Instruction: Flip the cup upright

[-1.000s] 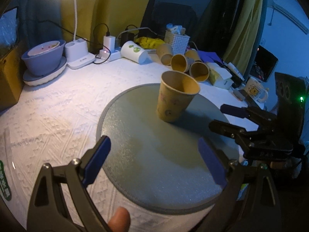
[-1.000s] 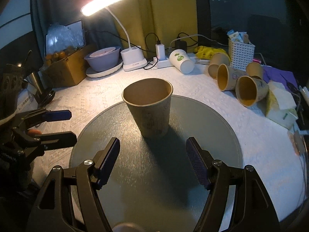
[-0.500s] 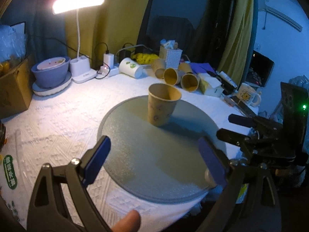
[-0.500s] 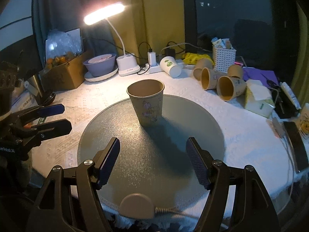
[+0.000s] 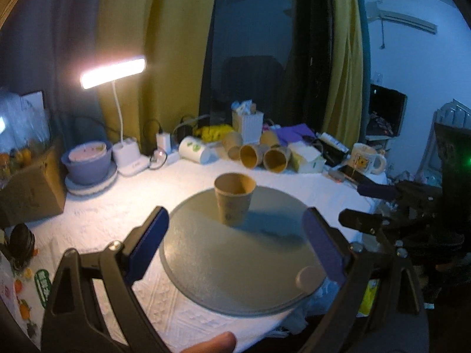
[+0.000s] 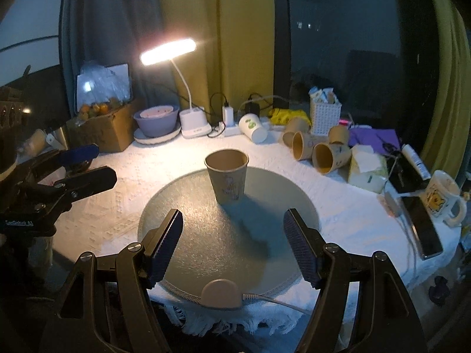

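Clearly, from the left wrist view, the left gripper (image 5: 235, 250) has its fingers spread wide with nothing between them. Its lower frame is cut off by the picture edge, and a fingertip (image 5: 216, 342) pokes in at the bottom. The cup (image 5: 234, 203) stands upright, mouth up, on the far part of the round grey mat (image 5: 235, 270), well apart from both tools. To the right, the right gripper (image 5: 363, 206) shows only from the side, partly lost in shadow. The mat lies on a white textured tablecloth (image 5: 117, 214), lit by a desk lamp (image 5: 113, 72).

From the right wrist view, the right gripper (image 6: 232, 241) is likewise splayed and empty, the cup (image 6: 226, 175) beyond its tips. The left gripper (image 6: 88, 163) enters at the left edge, its body dark and hard to read. Spare paper cups (image 6: 318, 147) lie on their sides near a yellow curtain (image 6: 217, 38) and a dark window.
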The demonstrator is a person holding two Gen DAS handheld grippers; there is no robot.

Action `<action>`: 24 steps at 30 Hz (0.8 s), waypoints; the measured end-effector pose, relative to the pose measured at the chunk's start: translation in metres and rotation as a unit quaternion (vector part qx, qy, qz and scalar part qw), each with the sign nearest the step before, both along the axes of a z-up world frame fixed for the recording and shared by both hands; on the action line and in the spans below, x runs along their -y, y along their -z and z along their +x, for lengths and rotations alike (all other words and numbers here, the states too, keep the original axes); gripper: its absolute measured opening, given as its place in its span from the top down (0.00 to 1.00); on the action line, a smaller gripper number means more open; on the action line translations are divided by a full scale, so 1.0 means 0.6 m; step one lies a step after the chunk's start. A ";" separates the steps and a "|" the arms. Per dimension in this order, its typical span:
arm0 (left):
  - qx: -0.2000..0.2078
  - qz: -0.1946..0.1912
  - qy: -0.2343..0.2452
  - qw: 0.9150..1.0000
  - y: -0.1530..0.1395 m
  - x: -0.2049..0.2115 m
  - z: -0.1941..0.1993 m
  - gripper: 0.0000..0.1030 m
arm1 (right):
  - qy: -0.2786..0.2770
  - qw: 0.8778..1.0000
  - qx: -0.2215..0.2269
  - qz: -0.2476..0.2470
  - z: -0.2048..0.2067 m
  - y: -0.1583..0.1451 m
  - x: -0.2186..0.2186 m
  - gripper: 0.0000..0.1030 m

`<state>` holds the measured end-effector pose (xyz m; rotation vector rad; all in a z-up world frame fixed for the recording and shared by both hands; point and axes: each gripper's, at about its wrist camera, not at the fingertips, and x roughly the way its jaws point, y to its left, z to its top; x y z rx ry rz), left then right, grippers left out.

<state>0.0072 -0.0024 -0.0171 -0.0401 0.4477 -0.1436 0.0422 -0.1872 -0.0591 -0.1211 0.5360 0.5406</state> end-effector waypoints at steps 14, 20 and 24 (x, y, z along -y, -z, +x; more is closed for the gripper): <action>0.052 -0.010 0.009 0.999 -0.066 0.005 -0.044 0.10 | 0.016 0.998 0.053 -0.003 -0.059 -0.068 0.015 0.28; 0.057 -0.016 -0.026 0.998 -0.100 -0.004 -0.061 0.10 | 0.038 0.997 0.069 0.015 -0.079 -0.100 0.025 0.28; 0.080 -0.013 -0.049 0.995 -0.114 -0.009 -0.078 0.10 | 0.056 0.995 0.081 0.028 -0.092 -0.124 0.035 0.28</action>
